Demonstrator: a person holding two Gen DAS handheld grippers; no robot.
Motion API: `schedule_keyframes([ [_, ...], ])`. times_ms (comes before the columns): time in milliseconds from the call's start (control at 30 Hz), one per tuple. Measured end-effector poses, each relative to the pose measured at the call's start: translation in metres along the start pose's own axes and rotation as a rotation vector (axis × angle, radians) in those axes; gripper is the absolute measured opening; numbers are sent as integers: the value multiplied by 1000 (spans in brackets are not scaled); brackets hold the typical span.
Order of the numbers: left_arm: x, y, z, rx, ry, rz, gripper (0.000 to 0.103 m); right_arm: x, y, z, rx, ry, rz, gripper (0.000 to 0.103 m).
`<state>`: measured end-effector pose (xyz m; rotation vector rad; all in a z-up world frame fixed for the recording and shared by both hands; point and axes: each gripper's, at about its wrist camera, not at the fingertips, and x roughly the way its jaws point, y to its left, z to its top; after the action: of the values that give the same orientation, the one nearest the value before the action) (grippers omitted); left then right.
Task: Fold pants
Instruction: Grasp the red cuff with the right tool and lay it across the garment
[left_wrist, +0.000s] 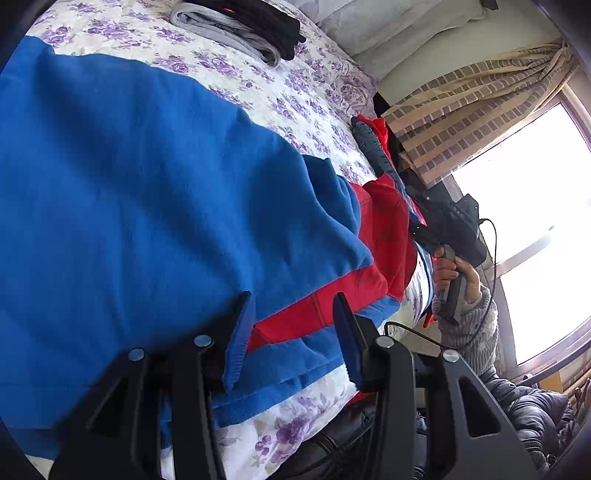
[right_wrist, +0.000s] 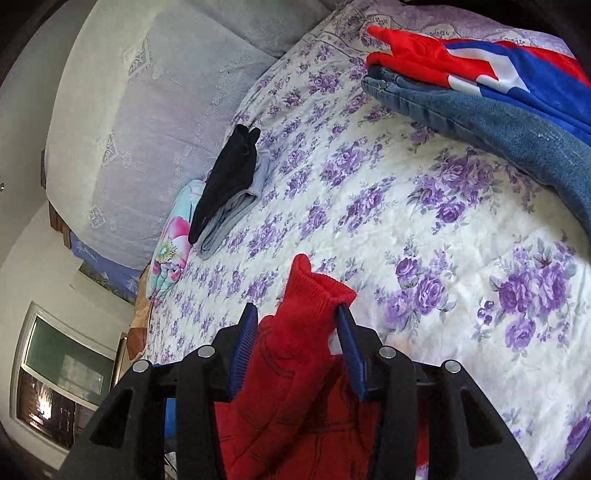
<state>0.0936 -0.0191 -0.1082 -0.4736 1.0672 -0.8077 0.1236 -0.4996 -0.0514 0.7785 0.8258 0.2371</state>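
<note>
Left wrist view: my left tool (left_wrist: 295, 314) angles down over the bed (left_wrist: 314, 99), jaws partly open, straddling the blue-and-red pants (left_wrist: 147, 184) spread on the quilt; whether the pads press the cloth I cannot tell. The right hand (left_wrist: 452, 273) grips its handle near the window.

Right wrist view: my right tool (right_wrist: 297, 321) tilts downward, jaws partly open, with the pants' red cuff (right_wrist: 317, 288) standing between them.
</note>
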Motion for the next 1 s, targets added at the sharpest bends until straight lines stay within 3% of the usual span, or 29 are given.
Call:
schedule_keyframes([
  [100,-1,1,2,2,5,-13,43,-1,-5,-1,7,-12,-36,45],
  [267,1,2,4,2,8,-18,43,1,-5,-2,4,-4,-22,43],
  [367,1,3,4,0,4,-21,43,7,1,0,-42,-20,2,7],
  [400,0,2,4,1,3,-21,43,2,6,0,-58,-37,14,6],
  [533,0,2,4,0,5,-27,43,-60,31,-12,-150,-128,27,5],
  [667,0,4,6,4,11,-50,43,-119,18,-40,-135,-173,-61,5],
  [867,-1,6,9,-15,17,-59,43,-77,-65,-58,71,-53,-138,11],
  [933,-7,2,8,-9,4,-28,43,-84,-65,-56,110,-85,-123,18],
  [1000,-16,-4,5,17,-27,6,47,-106,-48,-53,51,-185,-168,22],
])
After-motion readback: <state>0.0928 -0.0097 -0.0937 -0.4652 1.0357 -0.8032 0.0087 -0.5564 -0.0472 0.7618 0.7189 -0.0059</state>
